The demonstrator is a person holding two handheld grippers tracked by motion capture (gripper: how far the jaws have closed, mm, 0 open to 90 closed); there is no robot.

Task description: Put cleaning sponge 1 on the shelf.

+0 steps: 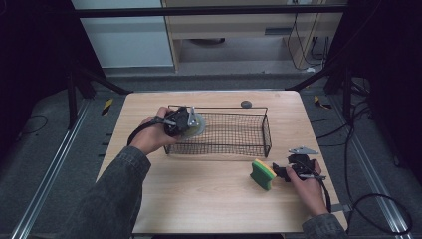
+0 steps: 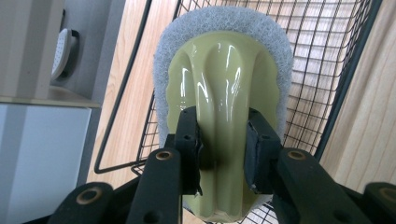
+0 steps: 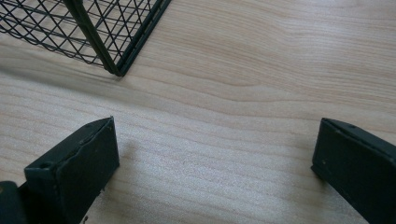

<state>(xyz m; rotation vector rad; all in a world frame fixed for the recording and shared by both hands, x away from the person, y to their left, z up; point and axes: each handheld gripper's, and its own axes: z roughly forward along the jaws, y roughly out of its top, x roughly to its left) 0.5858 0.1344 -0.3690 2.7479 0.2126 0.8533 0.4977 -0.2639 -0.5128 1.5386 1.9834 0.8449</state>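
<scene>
My left gripper is shut on a scrubber, its pads pressing both sides of the glossy pale green handle. A grey-white pad rims the scrubber, which hangs over the left end of a black wire basket. At the table's right, my right gripper rests low over the bare wood with its jaws wide open and nothing between them. A green and yellow sponge lies just left of it in the high view.
The basket's near corner stands ahead and left of the right gripper. A small dark round thing sits at the wooden table's far edge behind the basket. Dark floor, rails and cables surround the table.
</scene>
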